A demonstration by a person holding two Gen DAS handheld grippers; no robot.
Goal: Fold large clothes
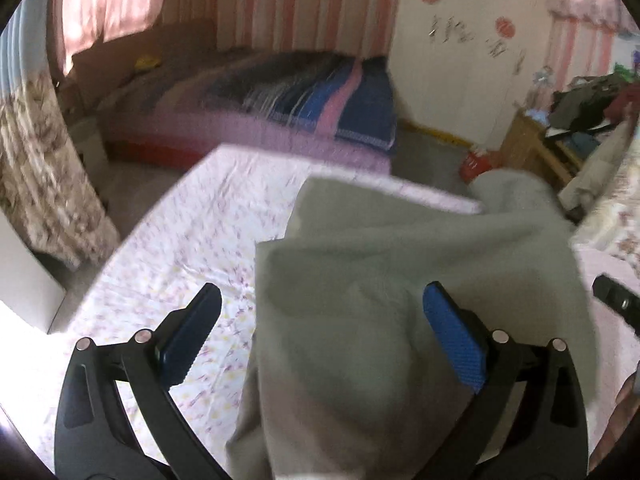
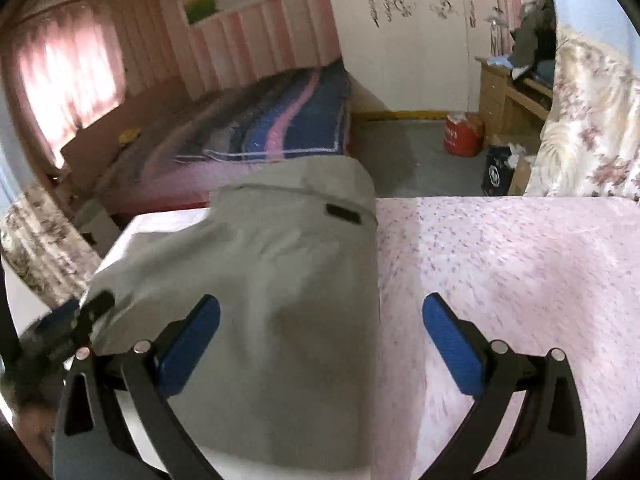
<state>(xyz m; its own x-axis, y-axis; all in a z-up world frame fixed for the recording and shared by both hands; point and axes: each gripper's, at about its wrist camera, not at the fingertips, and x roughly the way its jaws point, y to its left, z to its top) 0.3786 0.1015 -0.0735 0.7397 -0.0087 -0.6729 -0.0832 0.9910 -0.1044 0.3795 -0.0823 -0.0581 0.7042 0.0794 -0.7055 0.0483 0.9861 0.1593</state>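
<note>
A large grey garment (image 1: 380, 264) lies rumpled on a bed with a pink floral sheet (image 1: 192, 232). In the left wrist view my left gripper (image 1: 320, 300) is open just above the garment's near fold, its blue pads (image 1: 456, 344) spread wide with nothing pinched. The right wrist view shows the same garment (image 2: 280, 264) with a small black tag, one end hanging past the far edge of the sheet (image 2: 500, 264). My right gripper (image 2: 320, 312) is open too, straddling the garment's right edge. The other gripper (image 2: 80, 320) shows at the left edge there.
A second bed with a blue and pink striped blanket (image 1: 320, 96) stands beyond. A red container (image 2: 460, 136) and a wooden desk (image 2: 508, 88) piled with clothes sit near white wardrobe doors. Floral fabric (image 2: 592, 120) hangs at the right.
</note>
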